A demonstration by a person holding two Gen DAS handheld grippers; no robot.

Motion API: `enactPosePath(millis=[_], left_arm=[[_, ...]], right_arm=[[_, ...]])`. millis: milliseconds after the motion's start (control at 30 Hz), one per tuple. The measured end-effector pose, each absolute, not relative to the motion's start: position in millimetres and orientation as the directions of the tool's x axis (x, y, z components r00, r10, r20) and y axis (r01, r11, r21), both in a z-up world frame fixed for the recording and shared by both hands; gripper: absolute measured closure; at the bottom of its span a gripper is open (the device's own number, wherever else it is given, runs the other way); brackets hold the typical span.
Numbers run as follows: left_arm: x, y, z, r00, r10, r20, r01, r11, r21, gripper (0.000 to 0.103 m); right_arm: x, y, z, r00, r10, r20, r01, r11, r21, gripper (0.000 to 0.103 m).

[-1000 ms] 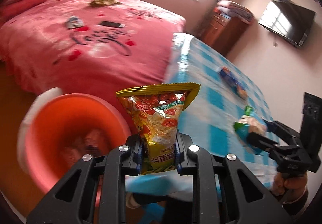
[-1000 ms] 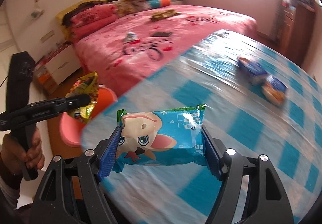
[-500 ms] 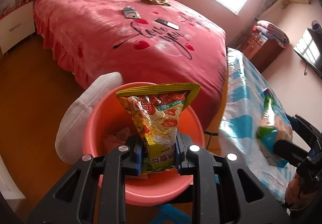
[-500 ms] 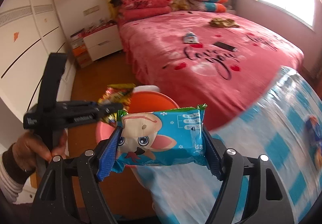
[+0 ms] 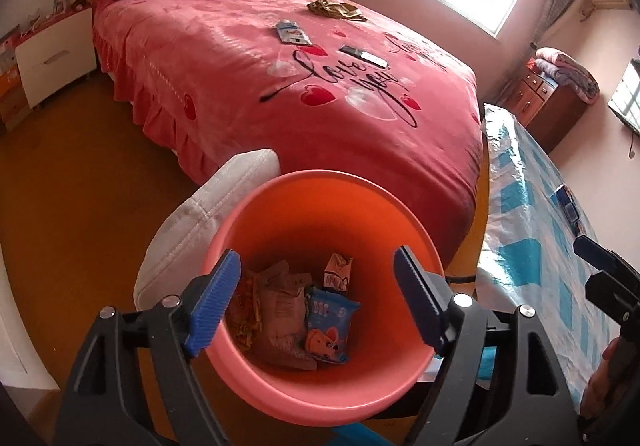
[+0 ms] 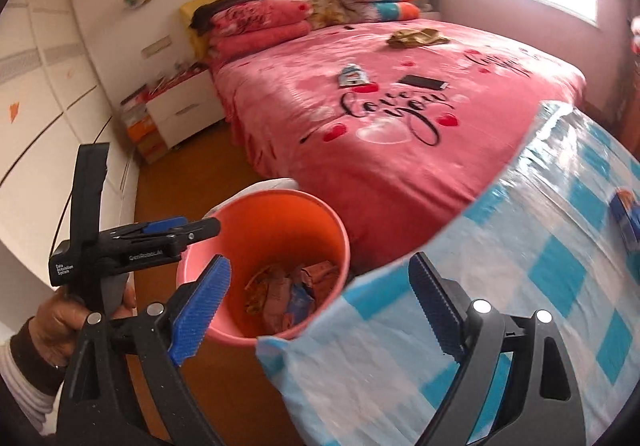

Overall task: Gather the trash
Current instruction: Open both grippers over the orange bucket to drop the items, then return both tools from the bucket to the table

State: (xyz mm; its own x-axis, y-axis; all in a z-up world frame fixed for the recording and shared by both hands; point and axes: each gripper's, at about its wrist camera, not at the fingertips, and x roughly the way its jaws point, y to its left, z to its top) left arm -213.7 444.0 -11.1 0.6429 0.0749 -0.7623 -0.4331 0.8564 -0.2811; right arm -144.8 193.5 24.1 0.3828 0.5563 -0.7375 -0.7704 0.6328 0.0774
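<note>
Jaws of both grippers opening, empty; left gripper [image 5: 316, 298] above orange bin [image 5: 320, 189], bed [image 5: 280, 93] behind.

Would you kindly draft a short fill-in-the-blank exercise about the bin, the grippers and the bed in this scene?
1. The left gripper hangs over the ____ bin, its opening jaws holding nothing.
2. The blue wrapper with a cartoon animal lies ____ the bin.
3. The phone lies on the ____ bedspread.

Missing words: orange; inside; pink
</note>
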Motion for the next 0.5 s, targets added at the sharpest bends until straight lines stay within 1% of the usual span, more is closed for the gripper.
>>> enactPosePath(millis=[500], left_arm=[[-201,399,8,0.691,-0.011,-0.723,-0.312,0.897,-0.312,0.021]], right_arm=[[-146,136,16,0.423,0.546,-0.723,-0.682,0.717,0.142,0.011]])
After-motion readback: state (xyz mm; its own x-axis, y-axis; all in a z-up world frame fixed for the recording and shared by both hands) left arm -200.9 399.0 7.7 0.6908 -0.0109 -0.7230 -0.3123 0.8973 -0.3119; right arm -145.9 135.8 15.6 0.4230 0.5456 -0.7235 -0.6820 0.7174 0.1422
